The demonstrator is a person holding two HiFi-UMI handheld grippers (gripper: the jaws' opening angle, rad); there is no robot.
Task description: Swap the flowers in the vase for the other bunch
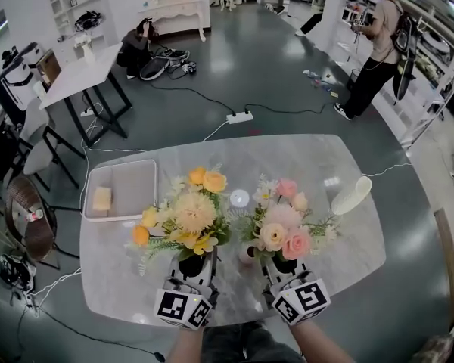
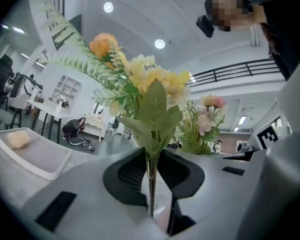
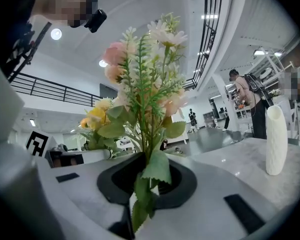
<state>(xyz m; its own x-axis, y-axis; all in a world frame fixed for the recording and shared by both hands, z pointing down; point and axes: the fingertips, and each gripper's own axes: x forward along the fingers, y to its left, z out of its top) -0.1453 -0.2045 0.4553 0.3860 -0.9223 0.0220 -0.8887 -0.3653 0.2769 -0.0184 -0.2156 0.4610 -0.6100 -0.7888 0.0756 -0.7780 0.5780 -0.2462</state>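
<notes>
**Head view.** The left gripper (image 1: 193,267) holds a bunch of yellow and orange artificial flowers (image 1: 185,218) by its lower end, and the blooms rise just ahead of its jaws. The right gripper (image 1: 282,267) holds a bunch of pink and cream artificial flowers (image 1: 284,225) the same way. The two bunches sit side by side over a grey marble-look oval table (image 1: 212,157). A white ribbed vase (image 1: 352,195) lies ahead and to the right of the right jaws, well apart from them. A white rectangular tray (image 1: 129,174) with a pale yellow block (image 1: 102,199) in it lies ahead and to the left of the left jaws.

**Left gripper view.** The jaws stand narrow, pressed on the thin stalks of the yellow bunch, which rises upright between them. The pink bunch shows off to the right.

**Right gripper view.** The jaws are likewise narrow, gripping the pink bunch low among its leaves. The vase stands upright on the table, ahead and to the right.
</notes>
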